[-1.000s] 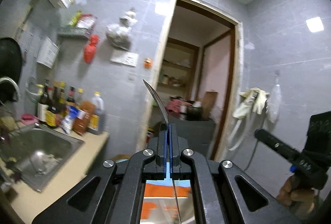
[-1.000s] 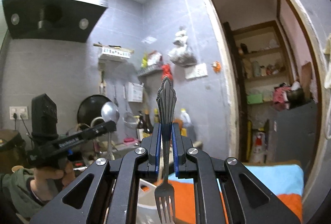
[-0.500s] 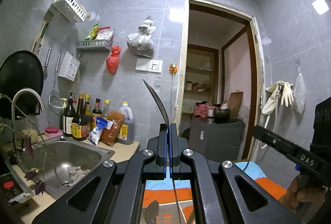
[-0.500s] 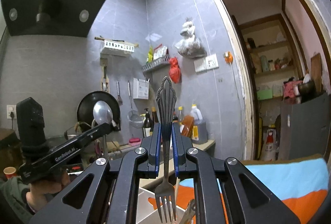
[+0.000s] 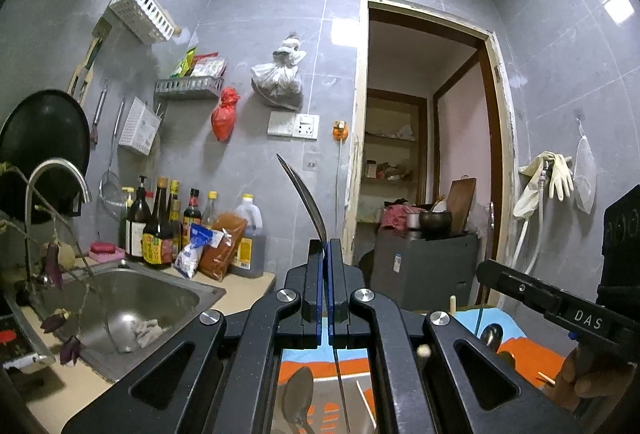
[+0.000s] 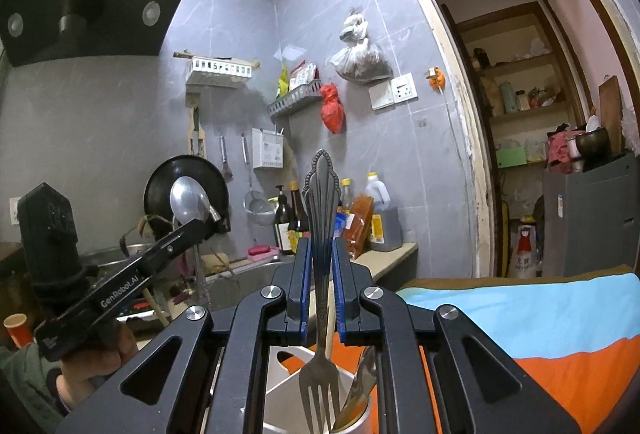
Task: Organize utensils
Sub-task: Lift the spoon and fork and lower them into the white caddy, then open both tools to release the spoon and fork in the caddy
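Right now my left gripper (image 5: 325, 254) is clamped tight on a spoon (image 5: 306, 199), pads nearly together, bowl sticking up edge-on above the fingertips and the thin handle running down below them. In the right wrist view the same spoon's bowl (image 6: 189, 201) shows round and shiny above the left gripper's tip (image 6: 206, 221), well left of my other tool. My right gripper (image 6: 320, 262) is pinched on a fork (image 6: 320, 274), held by the ornate handle, handle end up, tines pointing down. The tines sit right at or just inside the mouth of a white utensil holder (image 6: 282, 390); can't tell whether they touch anything in it. A metal utensil (image 6: 356, 390) already leans in the holder just right of the tines, plus a pale wooden stick behind the fork. The holder stands on a blue and orange cloth (image 6: 540, 318). Below the left gripper I see another spoon (image 5: 298, 392) lying bowl up, with a thin stick (image 5: 366, 400) beside it, on the orange cloth. To the left is a steel sink (image 5: 132, 298) with a curved faucet (image 5: 52, 189), and sauce bottles (image 5: 160, 226) lined up along the counter by the wall. The right gripper's body (image 5: 560, 310) pokes in from the right edge of the left view.
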A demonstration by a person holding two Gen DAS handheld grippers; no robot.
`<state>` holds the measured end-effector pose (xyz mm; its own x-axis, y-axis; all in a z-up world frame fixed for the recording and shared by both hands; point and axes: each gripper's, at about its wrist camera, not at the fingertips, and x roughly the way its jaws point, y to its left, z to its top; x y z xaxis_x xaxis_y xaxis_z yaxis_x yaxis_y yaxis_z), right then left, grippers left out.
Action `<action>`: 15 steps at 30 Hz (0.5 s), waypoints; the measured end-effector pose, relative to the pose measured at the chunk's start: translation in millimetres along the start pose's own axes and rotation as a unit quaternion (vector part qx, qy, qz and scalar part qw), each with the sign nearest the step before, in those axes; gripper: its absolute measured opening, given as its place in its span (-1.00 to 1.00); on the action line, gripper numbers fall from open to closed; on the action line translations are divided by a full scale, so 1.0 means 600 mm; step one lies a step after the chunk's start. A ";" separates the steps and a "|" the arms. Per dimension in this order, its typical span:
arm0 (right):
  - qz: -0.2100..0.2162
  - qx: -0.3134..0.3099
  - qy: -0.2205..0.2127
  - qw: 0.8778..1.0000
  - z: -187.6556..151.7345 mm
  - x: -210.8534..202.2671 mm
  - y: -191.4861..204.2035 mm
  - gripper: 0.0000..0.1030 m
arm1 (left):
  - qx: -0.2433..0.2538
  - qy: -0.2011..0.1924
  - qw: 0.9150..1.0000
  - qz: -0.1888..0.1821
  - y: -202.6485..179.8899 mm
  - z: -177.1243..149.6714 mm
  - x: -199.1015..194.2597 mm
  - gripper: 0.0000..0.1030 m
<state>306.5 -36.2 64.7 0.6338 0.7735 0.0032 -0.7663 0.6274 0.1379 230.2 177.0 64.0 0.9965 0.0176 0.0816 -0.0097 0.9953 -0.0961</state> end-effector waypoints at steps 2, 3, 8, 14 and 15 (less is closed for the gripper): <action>0.000 -0.001 0.004 1.000 -0.002 -0.002 0.001 -0.84 | -0.007 0.006 1.000 -0.001 0.007 -0.004 0.000 -1.00; 0.000 0.000 0.005 1.000 -0.004 -0.003 0.000 -0.84 | -0.010 0.010 1.000 -0.004 0.010 -0.006 0.000 -1.00; 0.003 0.001 0.022 1.000 -0.012 -0.004 0.000 -0.83 | -0.018 0.037 0.999 -0.025 0.010 -0.014 -0.005 -1.00; 0.004 0.002 0.048 0.999 -0.019 -0.005 0.000 -0.82 | -0.012 0.083 0.996 -0.040 -0.003 -0.013 -0.008 -0.86; 0.003 0.003 0.054 0.999 -0.021 -0.006 0.000 -0.82 | -0.011 0.089 0.995 -0.041 -0.005 -0.014 -0.008 -0.74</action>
<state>303.0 -38.0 51.9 0.6137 0.7829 -0.1020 -0.7697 0.6221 0.1437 226.1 173.0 55.8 0.9928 -0.0820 -0.0878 0.0713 0.9904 -0.1184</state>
